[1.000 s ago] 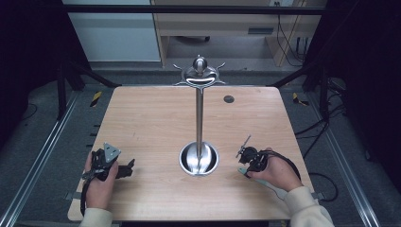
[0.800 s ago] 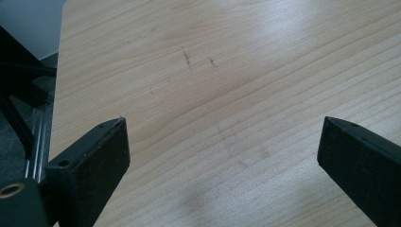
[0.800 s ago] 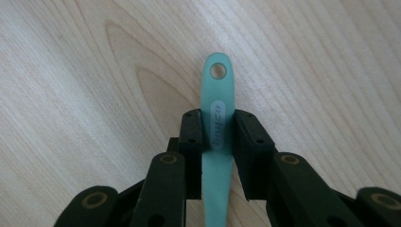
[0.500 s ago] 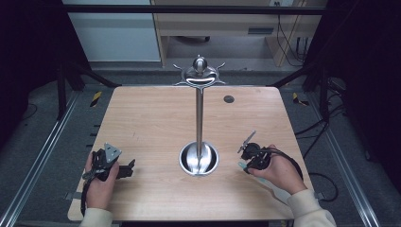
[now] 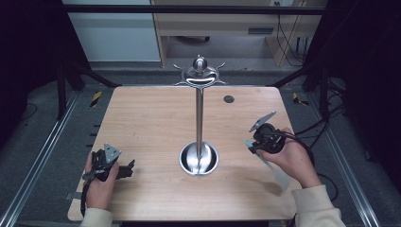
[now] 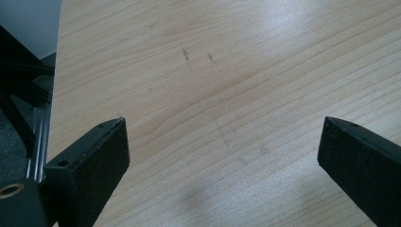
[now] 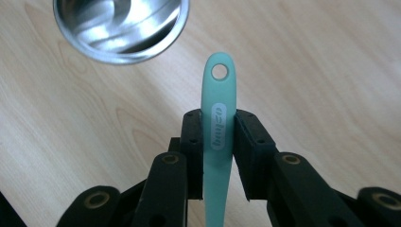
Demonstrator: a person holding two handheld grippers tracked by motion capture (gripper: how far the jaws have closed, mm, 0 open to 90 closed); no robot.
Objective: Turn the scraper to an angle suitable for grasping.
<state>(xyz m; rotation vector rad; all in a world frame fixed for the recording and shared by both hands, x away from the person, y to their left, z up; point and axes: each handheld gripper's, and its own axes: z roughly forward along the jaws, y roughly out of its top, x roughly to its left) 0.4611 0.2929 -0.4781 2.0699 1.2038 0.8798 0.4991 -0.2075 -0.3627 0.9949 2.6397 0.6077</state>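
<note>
A person is sitting at a pale wooden table [image 5: 151, 123] with a fine, streaky grain and rounded corners. In the middle a polished metal stand [image 5: 199, 118] is rising from a round, dished, mirror-bright base [image 5: 199, 159] to a curved top with hooked arms and a ball knob.

The left gripper [image 5: 124, 169] is resting on the table near its front left edge, held in the left hand [image 5: 97, 182]. Its two matte black, blocky jaws are standing wide apart with nothing but bare wood between them, as the left gripper view is showing.

The right gripper [image 7: 218, 142] is being held in the right hand [image 5: 291, 158] just right of the base and apart from it. Its jaws are pressing on a slim, smooth mint-green handle [image 7: 218, 113] with a rounded end, a small round hole and a grey oval label. The handle's tip is pointing toward the shiny base, not touching it.
</note>
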